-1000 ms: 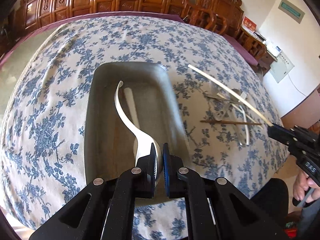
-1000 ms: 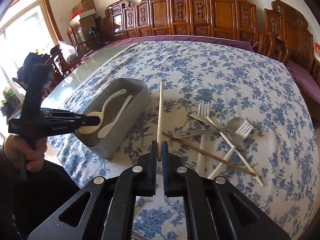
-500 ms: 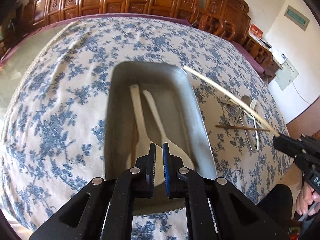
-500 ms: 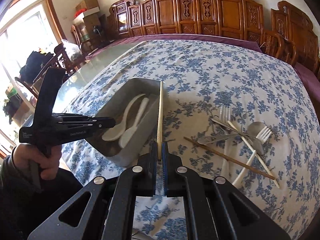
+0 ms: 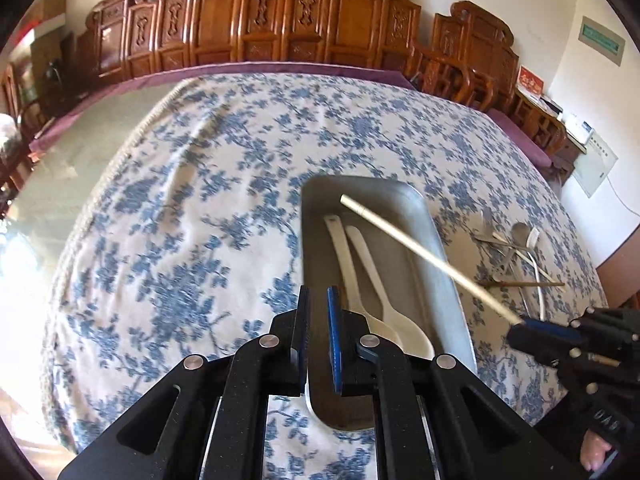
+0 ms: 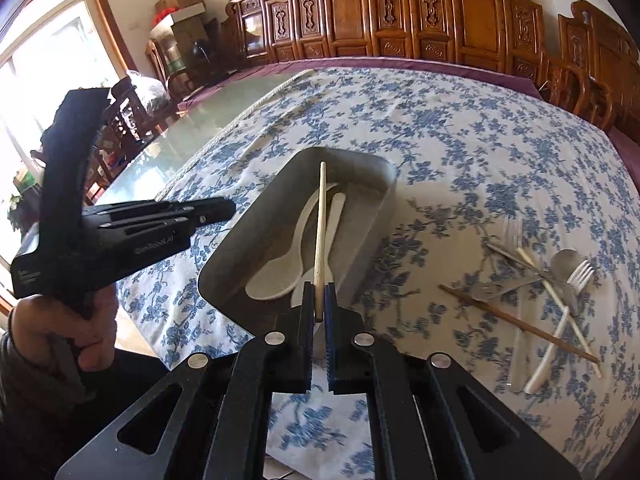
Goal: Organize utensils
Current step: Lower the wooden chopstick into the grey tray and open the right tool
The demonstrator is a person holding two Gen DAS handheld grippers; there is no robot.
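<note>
Right wrist view: right gripper [image 6: 319,304], angled down, jaws pinching a chopstick [image 6: 320,236] over the tray [image 6: 240,248].

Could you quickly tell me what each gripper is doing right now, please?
Left gripper: closed, holding nothing.
Right gripper: closed on a pale chopstick, held over the metal tray.

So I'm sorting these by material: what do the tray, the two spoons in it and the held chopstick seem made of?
Tray: likely metal, with a dull grey brushed sheen and thin rolled rim.
Two spoons: white, smooth and opaque, so plastic or melamine; ceramic can't be excluded.
Chopstick in the right gripper: pale cream and matte, perhaps bamboo or plastic; no grain is visible.
</note>
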